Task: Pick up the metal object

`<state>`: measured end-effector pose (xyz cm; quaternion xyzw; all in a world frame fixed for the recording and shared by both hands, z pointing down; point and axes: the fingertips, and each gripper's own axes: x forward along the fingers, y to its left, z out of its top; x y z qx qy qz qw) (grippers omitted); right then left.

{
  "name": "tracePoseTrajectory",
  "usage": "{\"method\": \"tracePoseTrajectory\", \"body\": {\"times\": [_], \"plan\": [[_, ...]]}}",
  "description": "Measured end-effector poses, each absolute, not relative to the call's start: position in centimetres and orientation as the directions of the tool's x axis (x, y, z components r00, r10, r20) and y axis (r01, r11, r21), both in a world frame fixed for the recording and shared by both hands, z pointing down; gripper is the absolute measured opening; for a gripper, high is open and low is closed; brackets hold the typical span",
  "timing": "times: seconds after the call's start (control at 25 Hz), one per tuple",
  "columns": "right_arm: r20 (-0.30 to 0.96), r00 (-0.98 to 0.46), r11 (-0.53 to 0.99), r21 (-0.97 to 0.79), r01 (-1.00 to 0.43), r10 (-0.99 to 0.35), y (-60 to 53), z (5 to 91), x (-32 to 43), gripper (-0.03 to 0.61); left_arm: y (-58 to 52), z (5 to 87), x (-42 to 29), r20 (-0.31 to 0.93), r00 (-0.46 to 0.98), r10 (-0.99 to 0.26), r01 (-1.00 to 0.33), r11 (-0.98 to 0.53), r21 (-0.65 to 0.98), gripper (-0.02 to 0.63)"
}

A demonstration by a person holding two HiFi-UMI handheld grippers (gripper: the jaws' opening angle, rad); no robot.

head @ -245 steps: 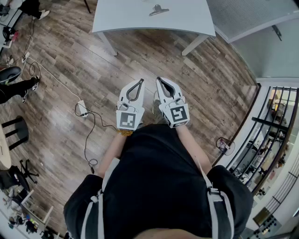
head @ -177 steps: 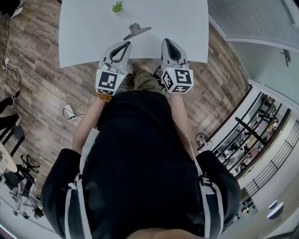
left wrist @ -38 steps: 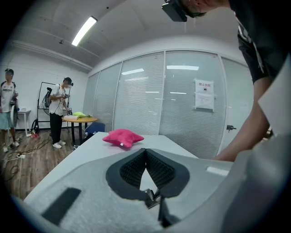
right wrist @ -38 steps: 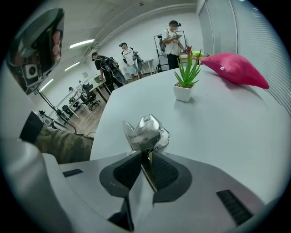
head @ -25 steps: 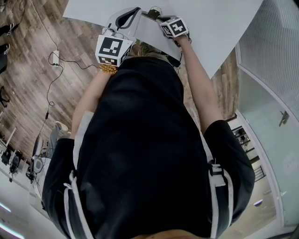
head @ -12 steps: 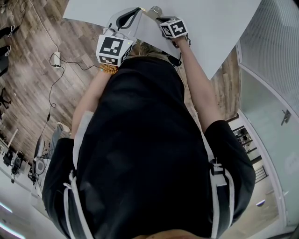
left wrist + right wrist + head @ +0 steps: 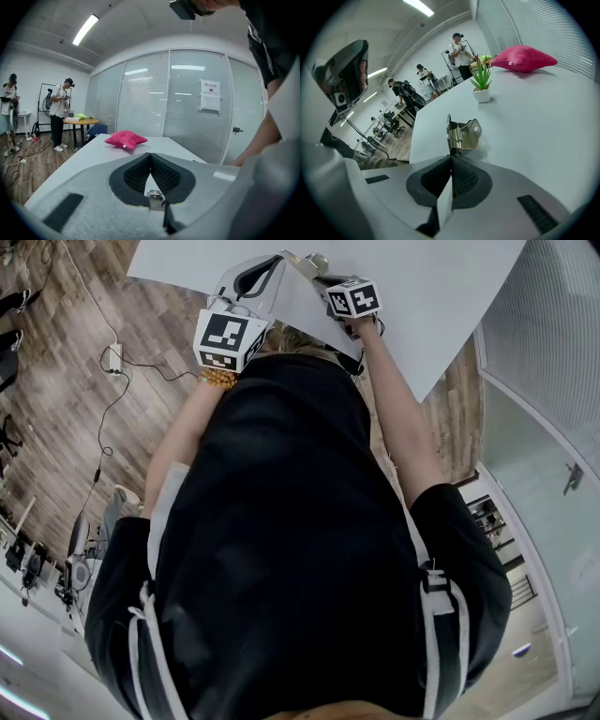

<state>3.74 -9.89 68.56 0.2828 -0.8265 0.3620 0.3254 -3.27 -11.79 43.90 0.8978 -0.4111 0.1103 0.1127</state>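
Silvery metal, the clip (image 7: 462,135) stands on edge with its thin flat plate upright and its spring bar showing, right at the tips of the right gripper (image 7: 450,156). That gripper's jaws have just been closing and are now clenched together on the plate's near edge, so the clip is pinched between the ribbed black pads (image 7: 461,176). Under the clip lies the white table (image 7: 534,108), and a soft shadow falls beside the clip's lower edge (whether that edge touches the tabletop cannot be made out). In the head view the clip sits near the table's front edge, close to the person's body, with the right gripper's marker cube (image 7: 354,298) just behind it. Just to the clip's left in that view is the left gripper (image 7: 150,155), reaching over the same table edge; its jaws are pressed tip to tip with nothing between them. Beyond the clip, further along the table, stands a small potted plant (image 7: 480,84) in a white pot, and well past that lies a pink cushion (image 7: 524,58). Far behind the clip, off the table, several people (image 7: 461,52) stand on the wooden floor (image 7: 56,399), where a cable (image 7: 141,367) trails.
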Motion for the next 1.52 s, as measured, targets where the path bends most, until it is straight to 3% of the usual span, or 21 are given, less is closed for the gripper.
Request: {"method": "tracePoseTrajectory", "body": {"times": [0.76,1.52], "plan": [[0.697,-0.661,0.533,-0.461,-0.709,-0.277,-10.1,68.4,4.6,0.002,-12.6,44.7,-3.1,0.309,0.634,-0.709,-0.766,-0.631,0.123,0.006],[0.565,-0.742,0.506,-0.551,-0.664,-0.36,-10.7,63.9,4.2,0.0,-12.5,44.9,-3.0,0.312,0.637,-0.705,-0.765,-0.628,0.143,0.006]]}}
